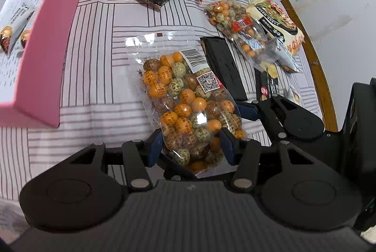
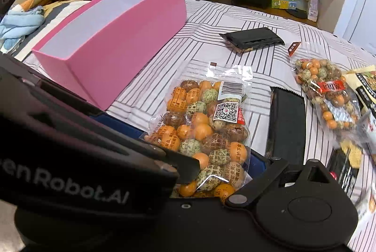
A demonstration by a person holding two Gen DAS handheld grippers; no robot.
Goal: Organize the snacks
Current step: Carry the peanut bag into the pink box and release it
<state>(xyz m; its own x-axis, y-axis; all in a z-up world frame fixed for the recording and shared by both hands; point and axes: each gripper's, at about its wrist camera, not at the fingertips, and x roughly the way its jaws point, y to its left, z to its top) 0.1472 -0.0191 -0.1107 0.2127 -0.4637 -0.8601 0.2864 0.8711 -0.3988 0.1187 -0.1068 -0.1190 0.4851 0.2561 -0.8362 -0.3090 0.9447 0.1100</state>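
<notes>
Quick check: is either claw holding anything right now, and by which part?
The left claw is clamped on the lower end of the clear bag of coated peanuts, opposite its barcode end. The right claw stands open beside it, holding nothing.

Even, soft indoor light is seen in both views; no source is shown. Shadows are faint and kept close under the packets. Small white glare is caught on the clear bag (image 1: 188, 101) film. Strong fisheye bending is noted at the edges, where the striped cloth (image 2: 211, 23) curves. The far right snacks are slightly smeared in the right view. The centre is held sharp.
</notes>
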